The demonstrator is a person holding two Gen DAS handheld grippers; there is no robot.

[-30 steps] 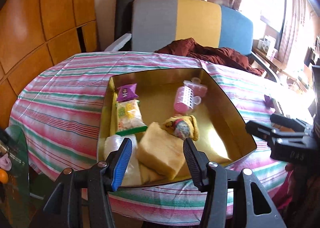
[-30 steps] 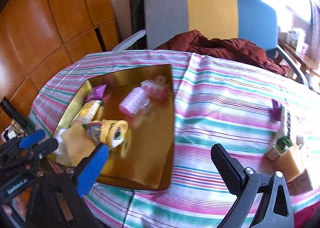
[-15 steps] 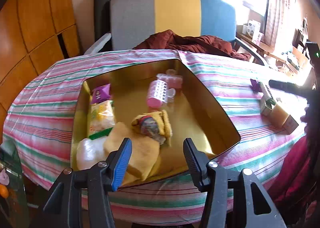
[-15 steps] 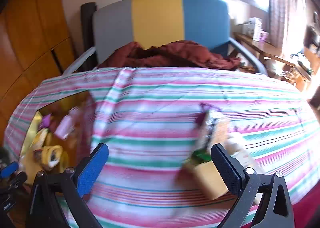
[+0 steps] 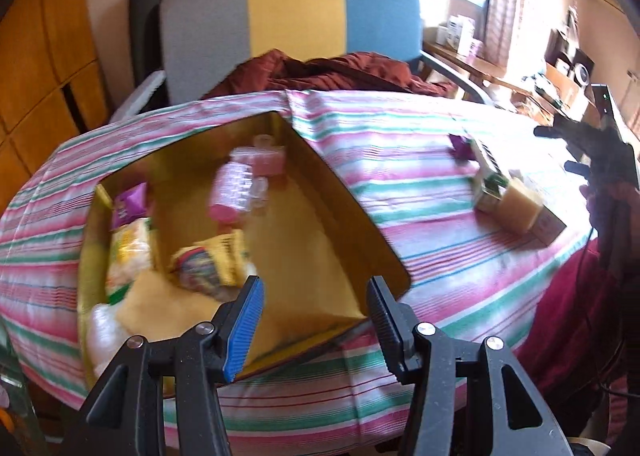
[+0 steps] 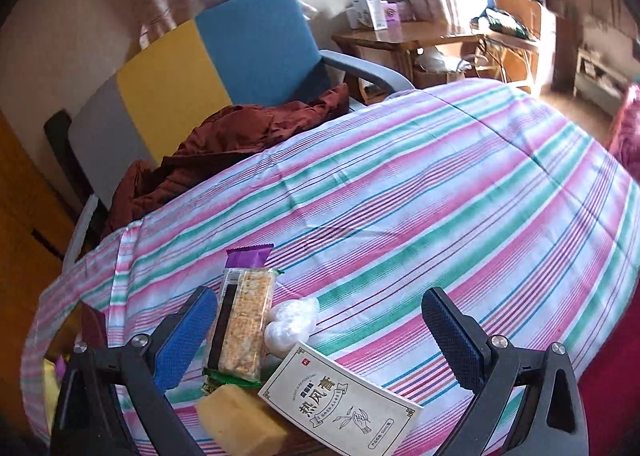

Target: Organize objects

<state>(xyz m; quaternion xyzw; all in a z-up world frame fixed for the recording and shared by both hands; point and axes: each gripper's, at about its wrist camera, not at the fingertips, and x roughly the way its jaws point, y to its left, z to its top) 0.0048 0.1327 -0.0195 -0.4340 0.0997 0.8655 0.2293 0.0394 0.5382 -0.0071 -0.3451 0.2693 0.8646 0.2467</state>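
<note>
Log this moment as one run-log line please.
phase: reaching for loose items | left gripper: open, over gold tray | right gripper: open, over snack bar, yellow sponge, white box

Right tool (image 6: 318,330) has swung away from the gold tray (image 5: 348,192); tray now only a sliver at its far left edge. Snack bar (image 6: 244,324), sponge (image 6: 240,422) and white box (image 6: 344,404), earlier off to its right, now sit between its spread fingers. Left tool (image 5: 314,306) view panned rightward; tray shifted left.
</note>
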